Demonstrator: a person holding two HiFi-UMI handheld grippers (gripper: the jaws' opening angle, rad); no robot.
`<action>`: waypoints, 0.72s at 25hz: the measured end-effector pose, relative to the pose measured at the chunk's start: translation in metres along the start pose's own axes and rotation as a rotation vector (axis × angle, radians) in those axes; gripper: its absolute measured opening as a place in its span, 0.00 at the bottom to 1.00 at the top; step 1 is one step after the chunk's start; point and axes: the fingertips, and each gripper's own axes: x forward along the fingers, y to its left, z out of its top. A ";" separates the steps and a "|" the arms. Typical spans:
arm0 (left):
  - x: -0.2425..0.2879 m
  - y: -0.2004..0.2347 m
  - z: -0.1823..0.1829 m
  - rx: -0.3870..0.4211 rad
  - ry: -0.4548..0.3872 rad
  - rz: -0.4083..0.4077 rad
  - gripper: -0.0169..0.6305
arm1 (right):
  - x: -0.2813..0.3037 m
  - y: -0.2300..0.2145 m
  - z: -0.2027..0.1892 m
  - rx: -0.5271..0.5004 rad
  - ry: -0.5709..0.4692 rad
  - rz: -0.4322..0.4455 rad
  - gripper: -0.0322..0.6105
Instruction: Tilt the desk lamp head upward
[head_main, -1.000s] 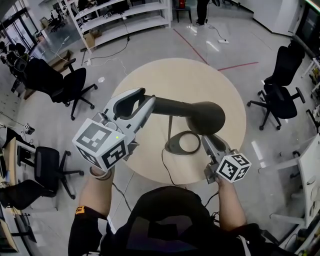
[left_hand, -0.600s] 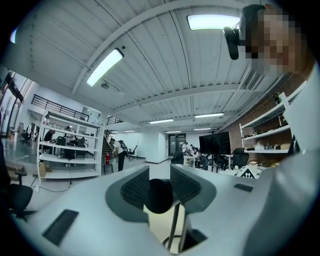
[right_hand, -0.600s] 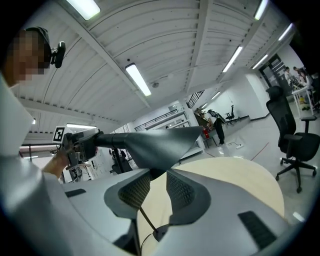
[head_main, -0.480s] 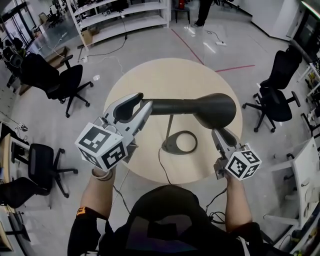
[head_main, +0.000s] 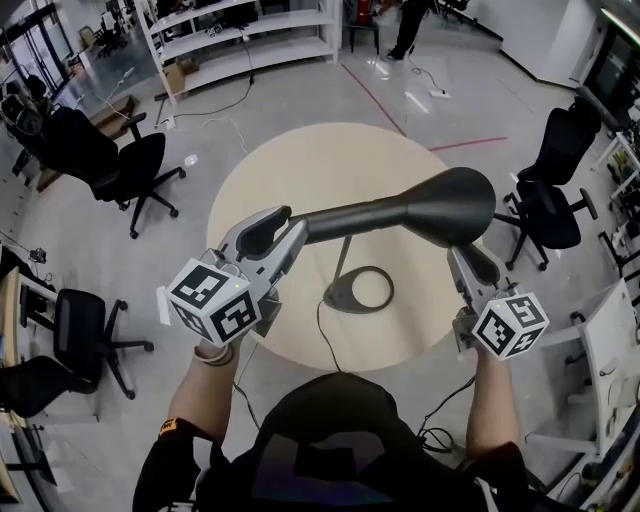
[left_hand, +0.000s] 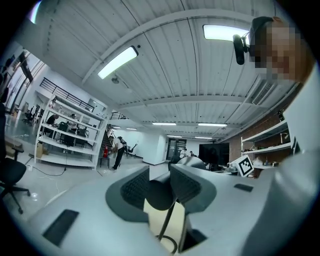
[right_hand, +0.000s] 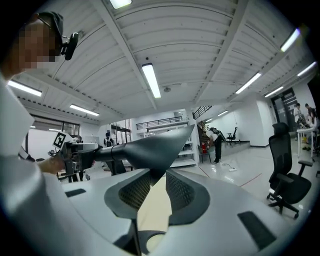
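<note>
In the head view, a round table (head_main: 300, 165) stands on the grey floor with office chairs (head_main: 130, 165) around it and a white shelf (head_main: 240, 30) beyond. The lamp's ring-shaped base (head_main: 340, 296) rests on the near part of the table, a cord (head_main: 325, 338) runs from it over the near edge, and a thin stem (head_main: 341, 262) rises to the lamp arm (head_main: 350, 214). The left gripper (head_main: 293, 222) is clenched on the arm's left end. The arm slopes up to the right into the lamp head (head_main: 455, 203), which is above the table's right edge. The right gripper (head_main: 472, 262) comes from below, with its fingers at the near rim of the lamp head.

In the left gripper view, the fingers (left_hand: 187, 186) are closed on the round, dark end of the arm, which fills the gap between them. Below, the stem crosses the pale tabletop. The lamp head shows just past the fingers, and the right gripper's marker cube (left_hand: 245, 165) lies further right.

In the right gripper view, the fingers (right_hand: 136, 190) pinch the lower edge of the cone-shaped lamp head, whose point dips between them. The arm stretches left to the left gripper. The tabletop and the base show underneath, and a chair stands at the right.
</note>
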 end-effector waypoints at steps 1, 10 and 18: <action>0.000 0.000 -0.001 -0.008 0.000 -0.002 0.29 | -0.001 0.000 0.004 -0.017 0.001 -0.002 0.21; -0.002 0.011 -0.012 -0.119 -0.031 -0.023 0.29 | -0.001 0.007 0.038 -0.177 0.003 -0.014 0.21; -0.007 0.017 -0.028 -0.188 -0.040 -0.036 0.29 | -0.002 0.025 0.070 -0.347 0.001 -0.007 0.21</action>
